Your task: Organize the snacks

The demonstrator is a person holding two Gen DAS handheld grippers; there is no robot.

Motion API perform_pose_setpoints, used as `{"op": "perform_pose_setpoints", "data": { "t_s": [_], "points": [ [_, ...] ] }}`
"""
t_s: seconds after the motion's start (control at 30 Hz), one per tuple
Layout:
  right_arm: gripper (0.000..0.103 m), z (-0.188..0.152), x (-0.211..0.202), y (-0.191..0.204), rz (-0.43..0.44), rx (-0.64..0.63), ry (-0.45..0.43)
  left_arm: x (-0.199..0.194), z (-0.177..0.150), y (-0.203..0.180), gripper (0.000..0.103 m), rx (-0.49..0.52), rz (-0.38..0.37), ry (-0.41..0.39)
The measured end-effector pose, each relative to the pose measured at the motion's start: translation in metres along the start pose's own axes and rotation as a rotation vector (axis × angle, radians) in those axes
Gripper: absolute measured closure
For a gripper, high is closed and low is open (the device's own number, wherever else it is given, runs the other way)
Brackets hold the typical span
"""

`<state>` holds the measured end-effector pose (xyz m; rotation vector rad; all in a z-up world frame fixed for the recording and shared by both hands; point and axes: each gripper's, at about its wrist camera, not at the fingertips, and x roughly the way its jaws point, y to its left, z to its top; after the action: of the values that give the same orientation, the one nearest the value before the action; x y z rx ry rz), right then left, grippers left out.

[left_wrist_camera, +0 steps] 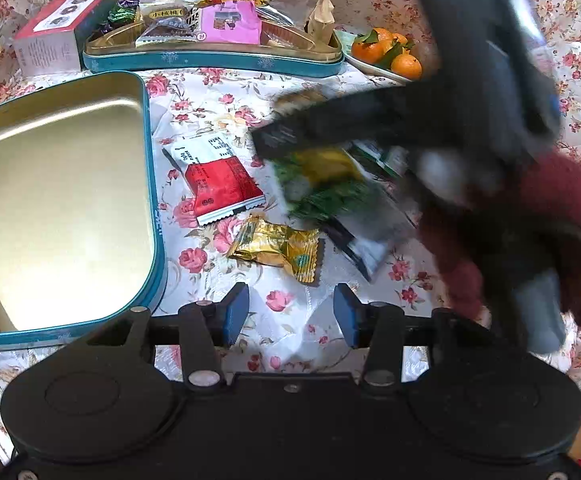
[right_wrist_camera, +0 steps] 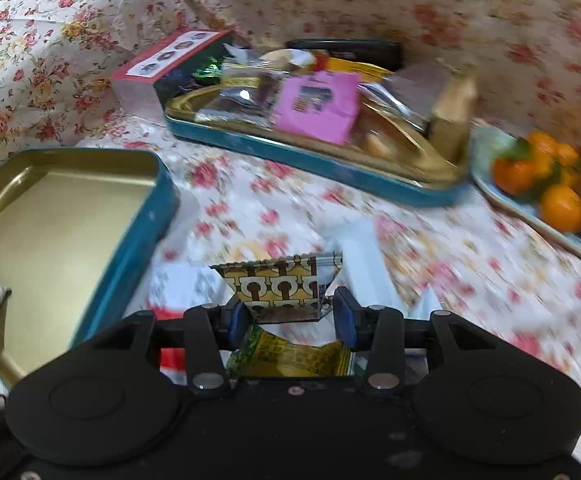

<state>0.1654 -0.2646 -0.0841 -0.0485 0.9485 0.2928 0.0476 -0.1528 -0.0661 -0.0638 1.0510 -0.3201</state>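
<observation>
left tool (left_wrist_camera: 290,316): nearest the lens; blue pads spread wide, nothing between them; hovers over the floral cloth just short of the gold wrapped snack (left_wrist_camera: 280,249)
right tool (right_wrist_camera: 290,314): clenched on a green-and-gold snack packet (right_wrist_camera: 280,284); packet sits crosswise between the pads, one end sticking out ahead, the other folded back under the body; left view shows this tool blurred, carried above the loose snacks
loose snacks: red-and-white packet (left_wrist_camera: 220,178) and the gold one lie on the desk (left_wrist_camera: 218,92) beside the empty tin half; a dark packet (left_wrist_camera: 364,248) partly hidden under the right tool
empty tin half (left_wrist_camera: 62,200): teal wall, gold inside, nothing much in it except something pale at its near edge; can't tell what
filled tin half (right_wrist_camera: 310,152): at the far side, already crowded with packets; pink one (right_wrist_camera: 316,106) on top
other: red-topped box (left_wrist_camera: 56,28) left of it; plate of tangerines (right_wrist_camera: 546,184) right of it
step: judged mid-carry; packet picked, not yet placed
next: probably swing right tool over a tin half, lower inside the rim, release; left tool free to take the gold snack
</observation>
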Motion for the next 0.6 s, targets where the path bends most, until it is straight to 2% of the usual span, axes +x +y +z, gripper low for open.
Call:
{"op": "perform_pose_setpoints", "data": {
  "t_s": [0.27,0.43,0.5,0.6],
  "points": [
    [0.061,-0.044,-0.037,-0.027,-0.039,0.134,-0.060,0.000,-0.001,0.002,0.050,0.002,-0.013,0.008],
    [0.063,-0.059,-0.047,-0.028,-0.035,0.189,-0.122,0.007,0.014,0.018,0.050,-0.127,-0.066,0.043],
    [0.063,-0.062,-0.047,-0.025,-0.049,0.194,-0.140,0.011,0.023,0.025,0.053,-0.188,-0.095,0.064],
    [0.065,-0.062,-0.047,-0.029,-0.047,0.258,-0.167,0.012,0.026,0.023,0.053,-0.228,-0.100,0.074]
  ]
}}
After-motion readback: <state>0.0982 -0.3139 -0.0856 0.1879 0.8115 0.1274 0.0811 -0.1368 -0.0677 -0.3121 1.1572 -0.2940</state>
